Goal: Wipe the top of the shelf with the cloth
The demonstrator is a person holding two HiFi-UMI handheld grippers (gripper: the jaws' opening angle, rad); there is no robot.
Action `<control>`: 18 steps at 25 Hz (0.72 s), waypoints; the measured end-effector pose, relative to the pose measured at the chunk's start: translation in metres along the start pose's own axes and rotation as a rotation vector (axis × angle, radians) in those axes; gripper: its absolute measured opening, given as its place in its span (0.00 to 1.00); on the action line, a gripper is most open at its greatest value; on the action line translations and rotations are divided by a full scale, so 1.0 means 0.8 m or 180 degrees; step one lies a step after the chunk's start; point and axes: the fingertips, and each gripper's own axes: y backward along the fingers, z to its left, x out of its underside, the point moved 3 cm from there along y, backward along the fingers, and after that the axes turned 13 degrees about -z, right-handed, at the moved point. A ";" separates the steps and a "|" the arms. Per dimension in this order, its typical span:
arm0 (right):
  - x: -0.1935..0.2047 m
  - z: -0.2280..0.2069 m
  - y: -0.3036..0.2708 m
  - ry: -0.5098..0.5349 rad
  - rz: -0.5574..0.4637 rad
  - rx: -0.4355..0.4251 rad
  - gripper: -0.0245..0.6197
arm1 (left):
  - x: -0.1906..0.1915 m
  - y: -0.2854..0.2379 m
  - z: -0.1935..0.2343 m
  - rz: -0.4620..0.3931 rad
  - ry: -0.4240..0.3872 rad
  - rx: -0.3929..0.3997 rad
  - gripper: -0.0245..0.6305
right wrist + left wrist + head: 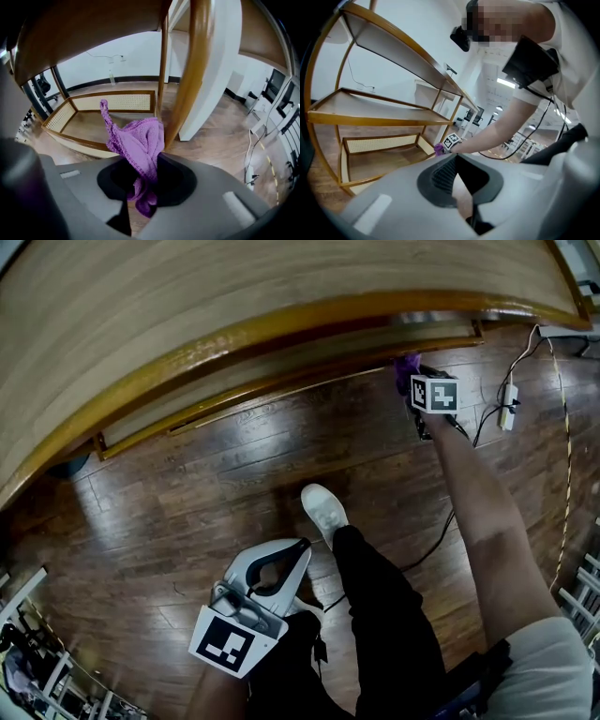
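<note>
gripping the purple cloth, the right tool hangs by the shelf (left tool clenched, empty)

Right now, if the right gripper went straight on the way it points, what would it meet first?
Probably the shelf's curved wooden post, close ahead and just right of the purple cloth that the right gripper holds. Depth is unclear; it might slip past leftward.
</note>
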 end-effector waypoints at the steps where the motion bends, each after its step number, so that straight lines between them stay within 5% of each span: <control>1: 0.002 -0.010 0.001 0.0021 0.0050 0.0076 0.19 | -0.001 0.000 0.002 -0.0011 0.0011 -0.0014 0.07; 5: -0.004 -0.011 0.008 0.0010 0.0051 0.0213 0.19 | -0.008 0.006 0.005 -0.0051 -0.0031 -0.0035 0.07; 8: -0.012 0.046 0.016 0.0059 -0.0131 -0.0052 0.19 | -0.015 0.014 0.003 -0.0148 -0.0033 -0.0110 0.07; 15: 0.040 0.398 0.047 0.0572 -0.0052 -0.1783 0.19 | -0.016 0.075 0.011 -0.0314 -0.0020 -0.0553 0.07; 18: 0.061 0.533 0.042 0.0684 0.0028 -0.2221 0.19 | -0.006 0.115 0.021 -0.0393 -0.0020 -0.0708 0.07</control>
